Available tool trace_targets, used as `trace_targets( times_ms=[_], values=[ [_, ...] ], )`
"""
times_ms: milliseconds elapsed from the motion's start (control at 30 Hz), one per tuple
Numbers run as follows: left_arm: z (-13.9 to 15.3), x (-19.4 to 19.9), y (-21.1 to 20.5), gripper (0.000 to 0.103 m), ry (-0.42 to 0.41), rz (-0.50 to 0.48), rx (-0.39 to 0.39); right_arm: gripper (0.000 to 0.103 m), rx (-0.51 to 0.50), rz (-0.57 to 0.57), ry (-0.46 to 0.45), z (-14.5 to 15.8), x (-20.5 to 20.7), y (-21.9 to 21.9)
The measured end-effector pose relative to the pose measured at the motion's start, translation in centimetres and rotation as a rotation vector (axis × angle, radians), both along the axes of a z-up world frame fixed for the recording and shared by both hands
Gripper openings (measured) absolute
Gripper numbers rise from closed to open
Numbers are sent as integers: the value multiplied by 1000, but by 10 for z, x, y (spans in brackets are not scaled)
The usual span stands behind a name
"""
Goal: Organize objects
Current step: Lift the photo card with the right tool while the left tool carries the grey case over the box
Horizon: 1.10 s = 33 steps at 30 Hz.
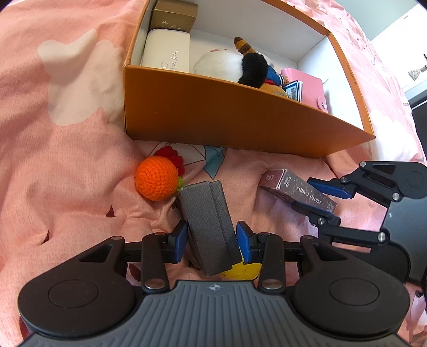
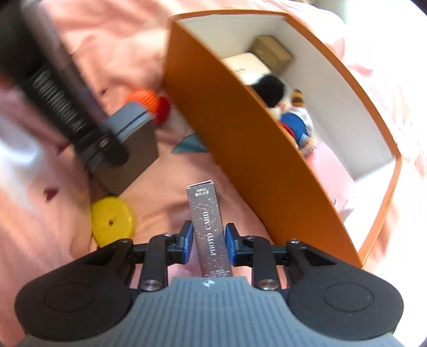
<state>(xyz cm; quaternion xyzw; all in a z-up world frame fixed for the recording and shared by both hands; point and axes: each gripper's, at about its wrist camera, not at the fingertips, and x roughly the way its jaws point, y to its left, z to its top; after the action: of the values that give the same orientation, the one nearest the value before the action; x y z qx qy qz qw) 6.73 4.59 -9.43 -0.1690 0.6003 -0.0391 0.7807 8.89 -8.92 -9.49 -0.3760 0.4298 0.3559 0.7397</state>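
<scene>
While both grippers point down over a pink printed fleece blanket (image 1: 66, 165), the scene holds:

- Orange cardboard box with white lining (image 1: 226, 120), open-topped, beyond both grippers; inside it a gold box (image 1: 174, 16), a white case (image 1: 166, 52), a black-and-white plush toy (image 1: 240, 66) and a pink snap wallet (image 1: 309, 85).
- Orange crocheted ball (image 1: 157, 177), on the blanket just beside the box's near wall.
- Yellow flat disc (image 2: 112, 220), partly under the grey case.
- Grey textured rectangular case (image 1: 210, 227), tilted, between the pads of the left gripper (image 1: 212, 240), jaws part-way closed against its sides.
- Dark speckled slim box lettered "PHOTO CARD" (image 2: 209, 229), between the blue pads of the right gripper (image 2: 209, 241); left pad touches, a thin gap shows at the right.
- Right wrist view blurred; contact uncertain.
</scene>
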Motion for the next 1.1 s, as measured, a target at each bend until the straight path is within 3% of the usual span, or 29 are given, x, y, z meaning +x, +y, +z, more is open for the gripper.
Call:
trace_targets(
  times_ms=[233, 400, 800, 1100],
  values=[
    [0, 1, 0, 43, 1, 16, -2, 25, 34, -27, 6, -3, 11, 3],
    [12, -1, -3, 42, -36, -21, -14, 23, 106, -90, 17, 13, 15, -10],
    [68, 0, -14, 42, -200, -125, -31, 23, 369, -239, 66, 79, 12, -51],
    [108, 13, -27, 42, -326, -177, -45, 23, 520, -295, 5, 130, 13, -73]
  ],
)
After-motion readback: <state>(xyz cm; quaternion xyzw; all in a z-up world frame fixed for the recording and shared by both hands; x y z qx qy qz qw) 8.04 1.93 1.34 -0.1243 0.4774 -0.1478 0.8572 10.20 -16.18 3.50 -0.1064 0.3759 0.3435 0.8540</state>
